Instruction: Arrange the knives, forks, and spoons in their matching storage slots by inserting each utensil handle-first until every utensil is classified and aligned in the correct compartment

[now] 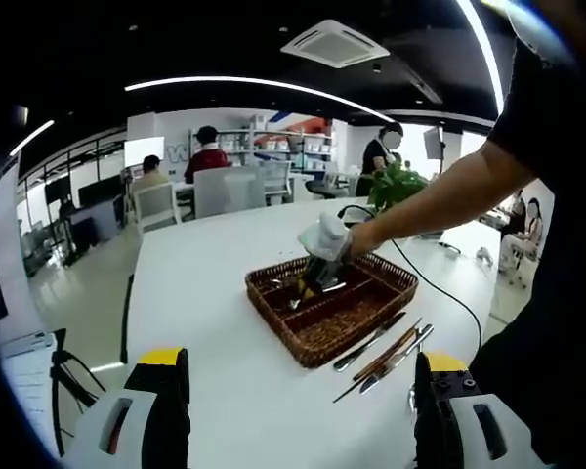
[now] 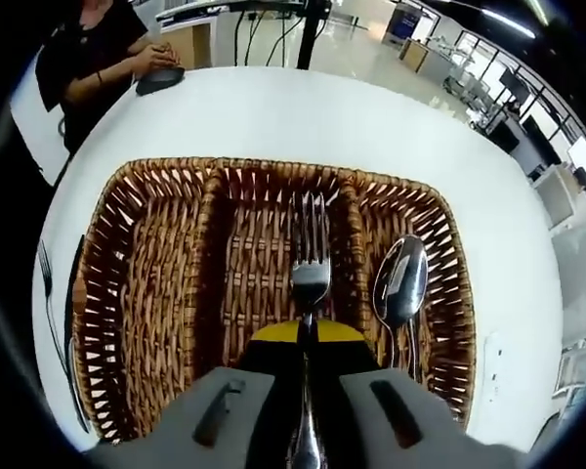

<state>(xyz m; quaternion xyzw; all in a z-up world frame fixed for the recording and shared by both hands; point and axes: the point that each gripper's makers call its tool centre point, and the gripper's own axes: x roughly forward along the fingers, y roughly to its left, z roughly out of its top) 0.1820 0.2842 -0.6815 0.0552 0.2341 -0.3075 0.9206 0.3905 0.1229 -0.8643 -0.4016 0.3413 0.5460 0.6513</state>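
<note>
A brown wicker basket [image 2: 207,244] with three long compartments lies below my right gripper [image 2: 308,342], which is shut on the handle of a fork [image 2: 311,256]. The fork's tines point away over the middle compartment. A spoon [image 2: 401,278] lies in the right compartment; the left compartment looks bare. In the left gripper view the basket [image 1: 366,327] sits mid-table with the right gripper [image 1: 322,256] over it, held by a person's hand. Several loose utensils [image 1: 386,352] lie on the table beside it. My left gripper [image 1: 301,376] hangs open above the near table, holding nothing.
A fork [image 2: 47,288] and a knife [image 2: 73,322] lie on the white table [image 1: 215,293] left of the basket. A black cable [image 1: 439,288] trails past the basket. A seated person's hands [image 2: 151,61] rest at the far edge. A plant [image 1: 396,184] stands behind.
</note>
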